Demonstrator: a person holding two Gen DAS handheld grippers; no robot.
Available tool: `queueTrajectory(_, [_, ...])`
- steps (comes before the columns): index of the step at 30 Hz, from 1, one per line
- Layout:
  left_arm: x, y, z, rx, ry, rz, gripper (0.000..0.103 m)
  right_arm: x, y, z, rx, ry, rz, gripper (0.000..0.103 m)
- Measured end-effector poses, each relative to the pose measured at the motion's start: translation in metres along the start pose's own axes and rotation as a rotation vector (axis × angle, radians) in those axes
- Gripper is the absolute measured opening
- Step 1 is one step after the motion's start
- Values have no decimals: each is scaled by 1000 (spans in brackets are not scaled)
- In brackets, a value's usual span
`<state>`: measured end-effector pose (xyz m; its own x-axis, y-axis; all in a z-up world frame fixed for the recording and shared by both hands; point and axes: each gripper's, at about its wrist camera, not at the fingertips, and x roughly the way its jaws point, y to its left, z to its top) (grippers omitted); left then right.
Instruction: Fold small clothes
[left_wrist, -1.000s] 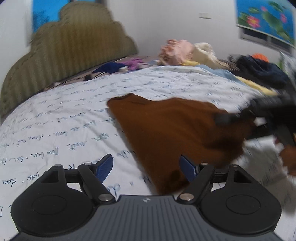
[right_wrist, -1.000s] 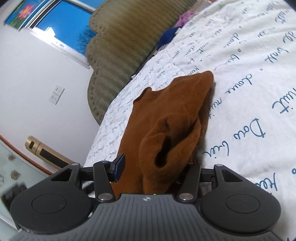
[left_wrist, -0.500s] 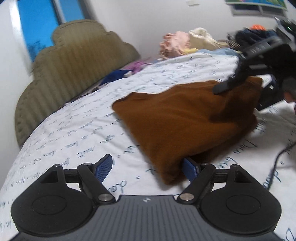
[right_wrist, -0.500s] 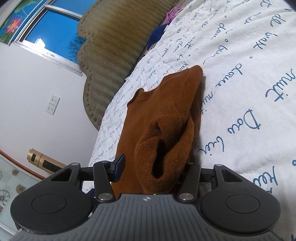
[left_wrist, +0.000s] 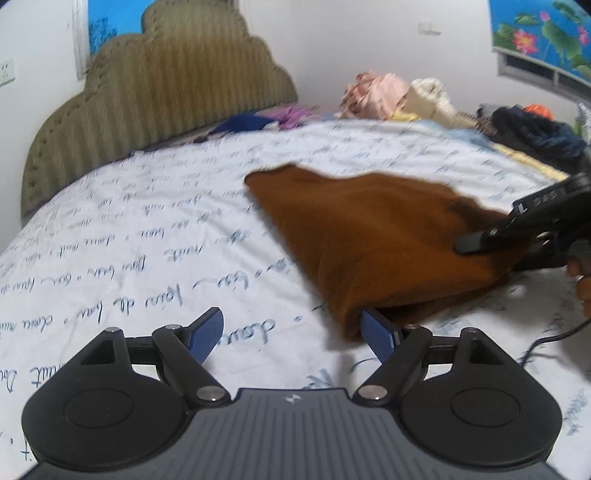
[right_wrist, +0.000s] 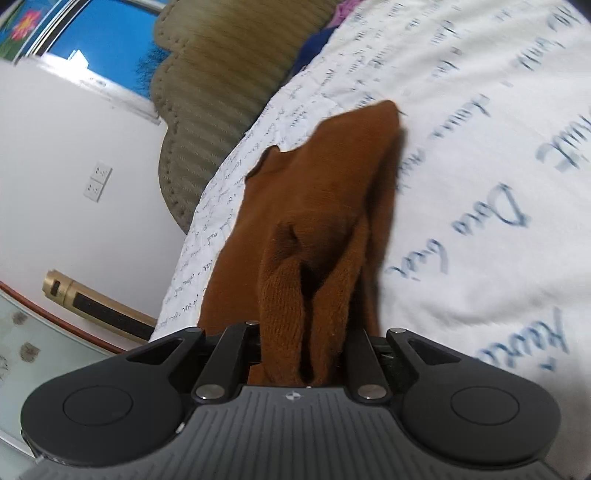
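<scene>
My right gripper (right_wrist: 303, 354) clenches a bunched end of the brown garment (left_wrist: 376, 236) on the bed (left_wrist: 147, 236); left gripper (left_wrist: 291, 332) gapes at its near corner — I should close there, then lift both evenly.

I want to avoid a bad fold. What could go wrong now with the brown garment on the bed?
1. The right gripper clamps a thick bunch of the brown garment, so several layers may move together and crease.
2. The left gripper is open, with only one finger at the near corner; it may miss the corner, or pinch the bedsheet too.
</scene>
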<state>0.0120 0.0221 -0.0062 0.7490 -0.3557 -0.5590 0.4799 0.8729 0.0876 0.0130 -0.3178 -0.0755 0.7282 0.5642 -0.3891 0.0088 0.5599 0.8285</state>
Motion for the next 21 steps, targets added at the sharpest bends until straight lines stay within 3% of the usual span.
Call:
queueTrajectory(4, [-16,-8,14,-18,-70,-98,82,-16,10,-4,-85,5,2,37])
queueTrajectory(8, [-12,-15,32,-65,-106,-117,82,-27,19,-3,-127,-24,-11,45])
queueTrajectory(12, [20,-21,42,-74,-40,-26,82,-28,19,-2,-122,-56,-46,45])
queueTrajectory(16, [53,-25,30,-68,84,-7,82,-26,17,-7,-159,-61,-160,45])
queueTrajectory(18, [52,-24,25,-82,88,-19,82,-30,18,-9,-176,-67,-182,45])
queueTrajectory(21, [49,-20,25,-110,84,-36,82,-31,19,-5,-171,-71,-152,61])
